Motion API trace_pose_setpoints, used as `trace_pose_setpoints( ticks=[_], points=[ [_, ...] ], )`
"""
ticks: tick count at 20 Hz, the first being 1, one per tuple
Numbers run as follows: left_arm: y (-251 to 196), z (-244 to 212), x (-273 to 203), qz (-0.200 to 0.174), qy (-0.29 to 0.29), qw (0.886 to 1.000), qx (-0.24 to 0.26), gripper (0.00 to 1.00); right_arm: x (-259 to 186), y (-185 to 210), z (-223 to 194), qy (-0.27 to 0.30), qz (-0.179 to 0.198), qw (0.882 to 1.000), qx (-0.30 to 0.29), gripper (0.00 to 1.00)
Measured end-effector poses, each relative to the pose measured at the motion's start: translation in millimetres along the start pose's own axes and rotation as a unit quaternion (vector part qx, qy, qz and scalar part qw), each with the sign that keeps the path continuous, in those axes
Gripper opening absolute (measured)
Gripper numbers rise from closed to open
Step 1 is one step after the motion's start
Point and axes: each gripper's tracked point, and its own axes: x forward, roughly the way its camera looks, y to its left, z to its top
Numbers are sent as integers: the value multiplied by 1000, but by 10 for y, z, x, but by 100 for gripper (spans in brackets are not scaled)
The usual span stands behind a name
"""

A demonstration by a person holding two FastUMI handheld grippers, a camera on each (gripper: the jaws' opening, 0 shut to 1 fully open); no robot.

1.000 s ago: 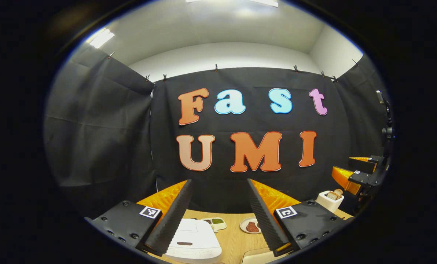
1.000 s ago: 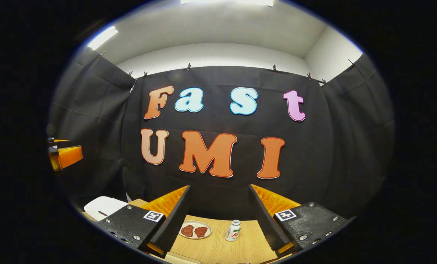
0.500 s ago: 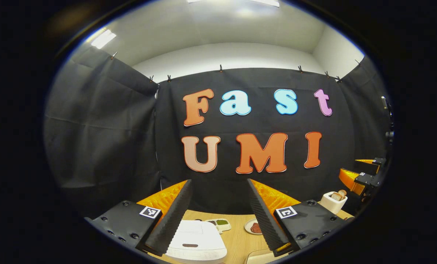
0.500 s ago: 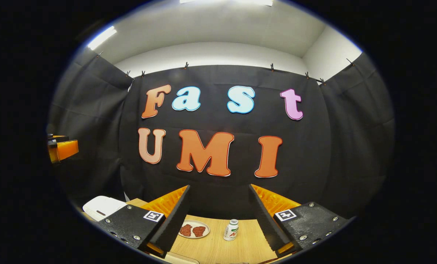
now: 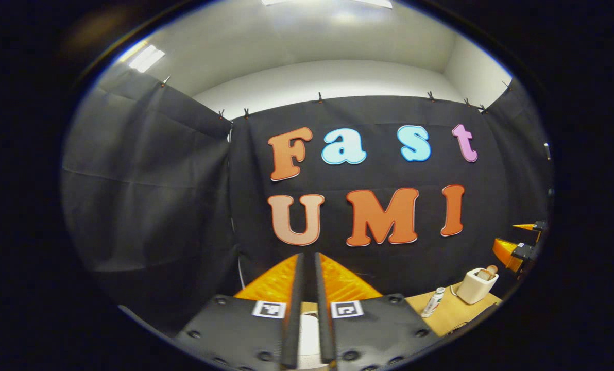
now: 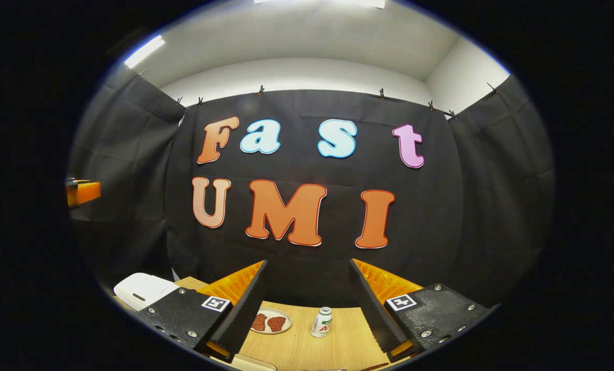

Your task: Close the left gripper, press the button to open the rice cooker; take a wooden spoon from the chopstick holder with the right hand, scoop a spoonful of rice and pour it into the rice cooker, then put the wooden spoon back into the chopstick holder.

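Rice cooker [image 6: 141, 289] lid down, left gripper [image 5: 307, 314] fingers together

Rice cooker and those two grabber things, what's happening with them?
A person holds a gripper in each hand above a wooden table. The left gripper has its fingers closed together with nothing between them, ready to press the button. The white rice cooker sits with its lid down. The right gripper is open and empty, above a plate of meat and a small bottle.

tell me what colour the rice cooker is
White; the rice cooker shows best in the right gripper view, at the lower left on the wooden table.
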Motion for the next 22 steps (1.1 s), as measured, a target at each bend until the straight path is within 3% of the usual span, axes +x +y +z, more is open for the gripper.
trace_pose_setpoints(
  ticks=[1,2,4,7,11,13,16,17,22],
  points=[
    [17,22,-35,2,-1,1000,0,12,-3,-10,-3,2,-2,1000,-1,95],
    [36,15,-13,13,1,1000,3,2,-7,-21,-9,4,-6,1000,-1,95],
    [38,-69,8,17,14,1000,9,9,-10,-43,-22,6,-15,1000,-2,96],
    [179,-293,133,19,55,998,3,7,5,-94,-59,12,-31,999,-5,95],
    [298,-904,241,10,156,986,-53,7,49,-219,-196,24,-60,998,-8,95],
    [322,-1294,252,-1,222,972,-80,6,-12,-298,-250,34,-76,996,-12,95],
    [400,-1830,225,2,309,948,-80,9,-191,-527,-397,53,-100,993,-17,96],
    [457,-1997,245,8,335,939,-78,5,-253,-589,-449,60,-108,992,-16,95],
    [340,-2642,183,-10,438,890,-129,5,-412,-832,-720,95,-148,984,-14,95]
  ],
)
